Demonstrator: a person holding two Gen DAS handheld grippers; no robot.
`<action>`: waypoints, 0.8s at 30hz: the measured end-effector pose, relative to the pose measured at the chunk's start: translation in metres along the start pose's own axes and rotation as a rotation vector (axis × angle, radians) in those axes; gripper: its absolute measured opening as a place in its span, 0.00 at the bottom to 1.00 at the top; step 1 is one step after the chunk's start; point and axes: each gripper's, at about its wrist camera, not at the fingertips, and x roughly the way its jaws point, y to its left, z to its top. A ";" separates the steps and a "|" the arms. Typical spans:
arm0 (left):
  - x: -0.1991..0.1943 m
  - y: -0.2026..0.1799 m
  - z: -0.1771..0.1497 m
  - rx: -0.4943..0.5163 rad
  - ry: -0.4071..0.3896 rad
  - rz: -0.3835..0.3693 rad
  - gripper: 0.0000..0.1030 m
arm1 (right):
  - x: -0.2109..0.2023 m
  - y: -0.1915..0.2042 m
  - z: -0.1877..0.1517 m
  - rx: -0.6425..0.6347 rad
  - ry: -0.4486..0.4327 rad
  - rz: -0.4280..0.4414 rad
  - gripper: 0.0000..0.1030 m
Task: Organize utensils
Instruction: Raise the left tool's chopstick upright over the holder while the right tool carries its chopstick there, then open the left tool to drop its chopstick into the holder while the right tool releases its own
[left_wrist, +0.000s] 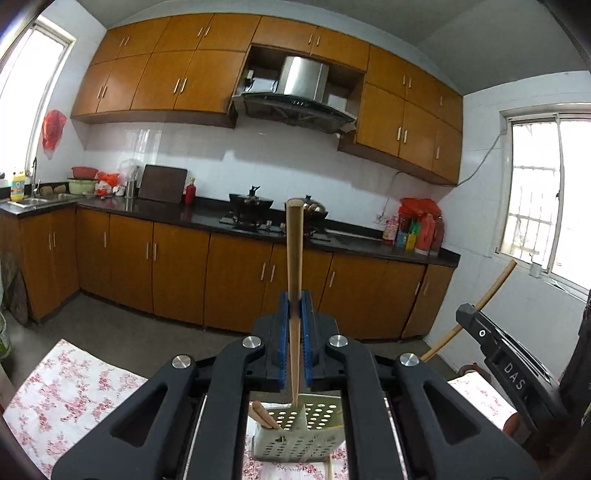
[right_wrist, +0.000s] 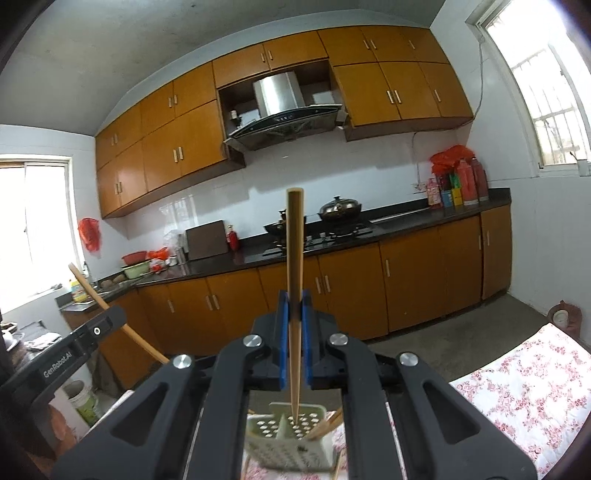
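Observation:
My left gripper is shut on a wooden chopstick that stands upright between its blue pads, thick end up. My right gripper is likewise shut on another upright wooden chopstick. Below both, a pale green perforated utensil holder stands on the floral tablecloth, with chopsticks leaning in one compartment. In the right wrist view the utensil holder sits under the chopstick tip, chopsticks leaning in it. Each view shows the other gripper at its edge, holding its stick.
A kitchen lies ahead: orange cabinets, a dark countertop with a stove, pans and bottles. A range hood hangs above. Windows flank both sides. A loose chopstick lies on the cloth by the holder.

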 end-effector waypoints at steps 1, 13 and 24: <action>0.005 0.002 -0.004 -0.008 0.008 0.002 0.07 | 0.006 -0.002 -0.002 0.006 0.006 -0.002 0.08; 0.030 0.009 -0.032 -0.034 0.095 -0.004 0.07 | 0.054 -0.006 -0.041 0.037 0.099 0.004 0.08; 0.022 0.013 -0.028 -0.037 0.138 -0.003 0.07 | 0.039 -0.003 -0.041 0.030 0.118 -0.011 0.16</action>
